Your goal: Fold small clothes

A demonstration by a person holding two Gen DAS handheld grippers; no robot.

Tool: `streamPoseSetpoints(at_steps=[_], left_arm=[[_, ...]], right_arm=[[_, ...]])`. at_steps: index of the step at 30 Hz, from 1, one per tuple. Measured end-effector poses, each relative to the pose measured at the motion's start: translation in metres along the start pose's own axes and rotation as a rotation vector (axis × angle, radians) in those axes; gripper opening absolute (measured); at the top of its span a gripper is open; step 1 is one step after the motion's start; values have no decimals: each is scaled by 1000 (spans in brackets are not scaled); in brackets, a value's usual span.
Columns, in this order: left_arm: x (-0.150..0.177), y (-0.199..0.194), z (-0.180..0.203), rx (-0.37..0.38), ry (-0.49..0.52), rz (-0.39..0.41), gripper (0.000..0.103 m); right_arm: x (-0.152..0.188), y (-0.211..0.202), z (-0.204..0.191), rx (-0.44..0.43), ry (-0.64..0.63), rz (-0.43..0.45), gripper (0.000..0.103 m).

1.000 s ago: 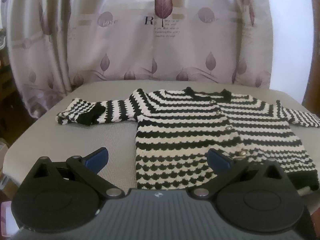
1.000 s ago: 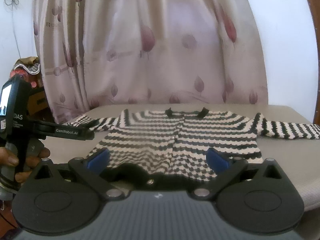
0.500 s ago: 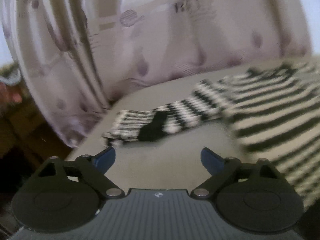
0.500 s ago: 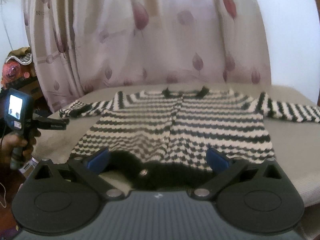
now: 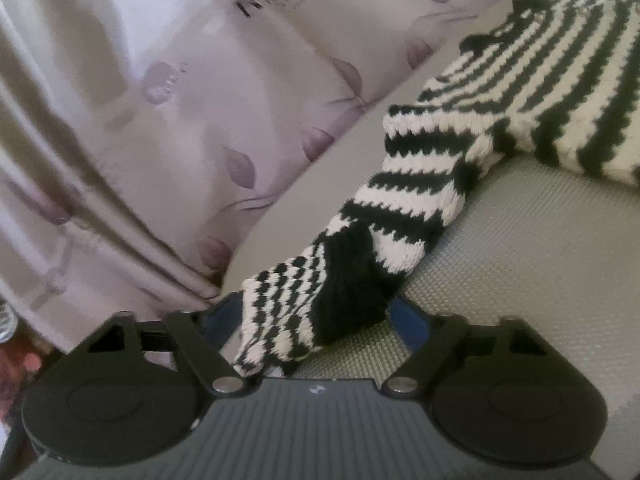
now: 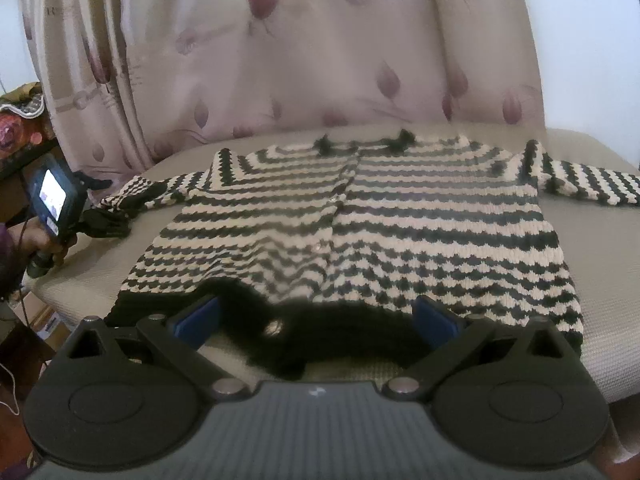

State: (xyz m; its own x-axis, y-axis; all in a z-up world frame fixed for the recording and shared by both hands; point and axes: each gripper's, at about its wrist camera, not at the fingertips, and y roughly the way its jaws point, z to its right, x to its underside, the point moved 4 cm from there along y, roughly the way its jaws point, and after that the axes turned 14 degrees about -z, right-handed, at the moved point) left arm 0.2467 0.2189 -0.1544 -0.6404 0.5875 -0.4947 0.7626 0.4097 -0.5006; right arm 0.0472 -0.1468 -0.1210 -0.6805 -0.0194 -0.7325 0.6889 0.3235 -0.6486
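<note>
The left gripper (image 5: pixel 312 320), its jaws just closing half-wide around the sleeve cuff (image 5: pixel 320 304) without clearly pinching it, needed a full bite before folding inward over the cardigan (image 6: pixel 360 232) lying flat on the table (image 6: pixel 600 248).

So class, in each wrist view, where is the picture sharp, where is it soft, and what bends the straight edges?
Left wrist view: sleeve knit crisp, curtain soft; fisheye tilts the table edge. Right wrist view: cardigan stripes slightly blurred, black hem smeared, table edge bowed.
</note>
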Motion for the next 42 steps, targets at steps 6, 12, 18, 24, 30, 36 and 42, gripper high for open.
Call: streamPoseSetpoints(at_steps=[6,12,18,24,30,36,42], left_arm=[[-1,18,-51,153,-285,-51,26],[12,7,-130,176,-601,-87,26],[46,12,-182,23,-775,-268,26],[87,15,-191,-64,-864,-408,31],[76,-21,-169,-165,-809,-329,87],[23,-90,-91,87,-741,-133,89],[-19,-123,-4,360,-688,-37,90]], right_arm=[[-2,1,2,9,-2,-7,103],[-1,7,2,-6,9,-25,103],[0,7,-1,-30,2,-22,103],[-1,4,9,-47,50,-11,103],[-1,-7,23,-54,98,30,103],[3,-31,65,-17,191,111,103],[0,-56,145,96,312,201,103]])
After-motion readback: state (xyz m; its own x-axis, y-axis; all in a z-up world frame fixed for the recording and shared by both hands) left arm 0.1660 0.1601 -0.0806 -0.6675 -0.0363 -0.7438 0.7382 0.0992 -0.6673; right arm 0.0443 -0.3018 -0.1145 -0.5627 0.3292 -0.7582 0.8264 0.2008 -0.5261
